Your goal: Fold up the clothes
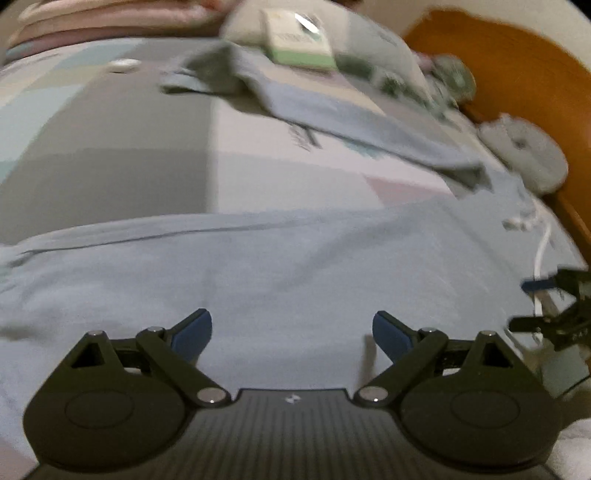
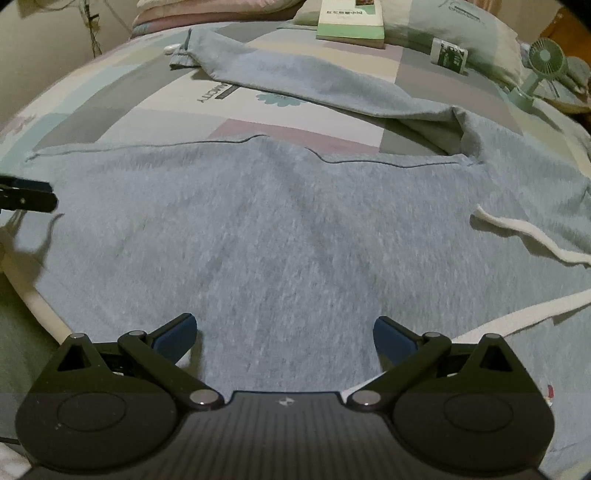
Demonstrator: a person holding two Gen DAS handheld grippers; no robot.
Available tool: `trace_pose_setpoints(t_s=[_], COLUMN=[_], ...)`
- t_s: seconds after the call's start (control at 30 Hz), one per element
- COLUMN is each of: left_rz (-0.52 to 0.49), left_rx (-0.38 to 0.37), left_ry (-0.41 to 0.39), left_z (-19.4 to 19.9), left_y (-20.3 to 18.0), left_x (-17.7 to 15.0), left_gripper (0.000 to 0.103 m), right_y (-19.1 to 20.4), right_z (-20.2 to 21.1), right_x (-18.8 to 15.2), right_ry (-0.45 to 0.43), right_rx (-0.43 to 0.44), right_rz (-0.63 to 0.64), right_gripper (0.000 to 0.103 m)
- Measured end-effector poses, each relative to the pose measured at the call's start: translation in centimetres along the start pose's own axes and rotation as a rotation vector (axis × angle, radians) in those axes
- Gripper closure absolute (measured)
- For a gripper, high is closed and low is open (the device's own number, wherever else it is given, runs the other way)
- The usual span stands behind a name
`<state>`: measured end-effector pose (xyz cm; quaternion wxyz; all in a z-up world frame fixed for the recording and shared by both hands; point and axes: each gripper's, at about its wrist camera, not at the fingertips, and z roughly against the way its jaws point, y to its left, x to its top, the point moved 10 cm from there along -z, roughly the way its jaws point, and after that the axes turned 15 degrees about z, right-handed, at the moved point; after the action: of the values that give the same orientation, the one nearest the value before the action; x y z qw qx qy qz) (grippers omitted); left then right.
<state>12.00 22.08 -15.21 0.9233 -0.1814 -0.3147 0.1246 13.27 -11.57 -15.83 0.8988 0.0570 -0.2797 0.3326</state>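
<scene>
Sweatshirt [image 2: 280,236] lies flat beneath left gripper [image 1: 291,332] and right gripper [image 2: 284,336], both spread wide, holding nothing.

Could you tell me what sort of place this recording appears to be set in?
Most likely a bedroom: the light blue hoodie is spread on a bed with a patchwork-print sheet, pillows lie at the far end, and a small desk fan sits beside a wooden headboard.
</scene>
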Motion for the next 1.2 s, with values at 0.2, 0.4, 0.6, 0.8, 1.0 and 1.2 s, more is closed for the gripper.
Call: trace_pose_setpoints(t_s=[0.2,0.4,0.6,0.8,1.0,1.2], left_rz=[0.123,-0.028,-0.205,-0.176,-0.148,-0.160], left_rx=[0.153,0.095,0.208,0.206,0.168,0.248], left_ry=[-0.097,-0.046,-0.002,0.039,-0.056,-0.061], left_z=[2.8,2.8,2.0,4.8,5.0,4.6], left_y=[6.8,1.1,0.2,1.1,1.1,3.1], left_x=[2.6,0.5,-4.1,-6.1,-2.3,-2.6], left_gripper=[0.011,0.010,0.006,0.004,0.004,0.004], right_y=[-0.3,0.6,3.2,5.1,7.2,9.0], right_z=[-0.1,0.7,0.9,-0.5,-0.8,-2.7], right_x=[0.1,0.9,2.3,2.9,6.5,10.7], right_ry=[-0.011,-0.035,-0.049,-0.014,-0.058,-0.069], right_rx=[0.002,0.039,0.043,0.062,0.042,0.031], right_rz=[-0.037,-0.078,-0.029,-0.013,0.053,0.105], right_gripper=[0.000,0.000,0.000,0.000,0.000,0.000])
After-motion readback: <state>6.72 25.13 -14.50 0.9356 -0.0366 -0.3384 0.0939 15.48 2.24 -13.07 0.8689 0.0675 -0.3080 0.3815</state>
